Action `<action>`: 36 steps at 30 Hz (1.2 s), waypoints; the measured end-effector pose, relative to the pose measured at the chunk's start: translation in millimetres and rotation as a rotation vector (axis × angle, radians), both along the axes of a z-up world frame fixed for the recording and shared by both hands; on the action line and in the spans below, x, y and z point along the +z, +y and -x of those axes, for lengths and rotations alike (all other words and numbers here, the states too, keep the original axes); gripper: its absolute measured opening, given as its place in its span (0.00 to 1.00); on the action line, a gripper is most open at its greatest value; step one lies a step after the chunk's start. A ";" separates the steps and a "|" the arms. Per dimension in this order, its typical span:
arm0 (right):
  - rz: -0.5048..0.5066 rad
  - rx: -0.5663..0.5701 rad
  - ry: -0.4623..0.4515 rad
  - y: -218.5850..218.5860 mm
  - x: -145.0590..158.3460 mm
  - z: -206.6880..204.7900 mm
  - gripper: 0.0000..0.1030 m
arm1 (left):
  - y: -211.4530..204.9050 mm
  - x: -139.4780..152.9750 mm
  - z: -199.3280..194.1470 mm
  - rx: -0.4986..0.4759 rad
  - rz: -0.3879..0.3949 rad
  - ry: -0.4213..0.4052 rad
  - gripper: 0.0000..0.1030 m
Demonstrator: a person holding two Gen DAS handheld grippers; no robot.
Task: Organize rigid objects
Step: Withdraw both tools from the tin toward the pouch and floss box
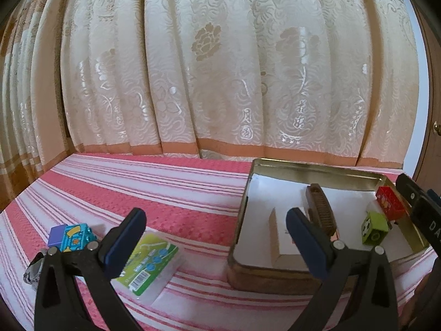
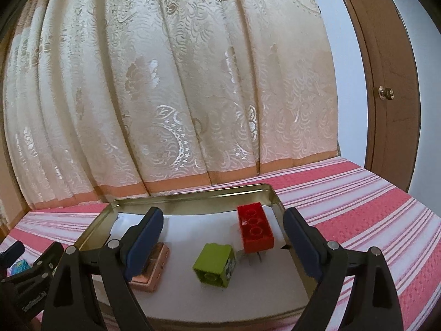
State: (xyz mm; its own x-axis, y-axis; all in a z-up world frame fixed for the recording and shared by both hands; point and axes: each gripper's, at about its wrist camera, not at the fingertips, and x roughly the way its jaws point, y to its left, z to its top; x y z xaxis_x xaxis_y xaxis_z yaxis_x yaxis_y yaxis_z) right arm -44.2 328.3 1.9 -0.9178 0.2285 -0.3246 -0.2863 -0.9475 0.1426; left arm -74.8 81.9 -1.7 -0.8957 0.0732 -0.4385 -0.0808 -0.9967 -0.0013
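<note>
An open metal tin lined with white paper sits on the striped cloth. In it lie a red brick by the right wall, a green cube, a wooden brush and a pale flat box. My right gripper is open over the tin, with nothing between its fingers. My left gripper is open over the cloth at the tin's left wall. Outside the tin lie a green-labelled clear case and a turquoise toy block.
A patterned cream curtain hangs down to the back edge of the pink-and-white striped cloth. A brown door stands at the right. A purple piece and a crumpled silvery thing lie by the toy block.
</note>
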 end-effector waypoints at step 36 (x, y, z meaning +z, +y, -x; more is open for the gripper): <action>0.006 0.193 -0.049 -124.8 -4.3 -8.0 0.88 | -106.8 -8.2 -1.7 0.092 -0.035 -0.075 0.99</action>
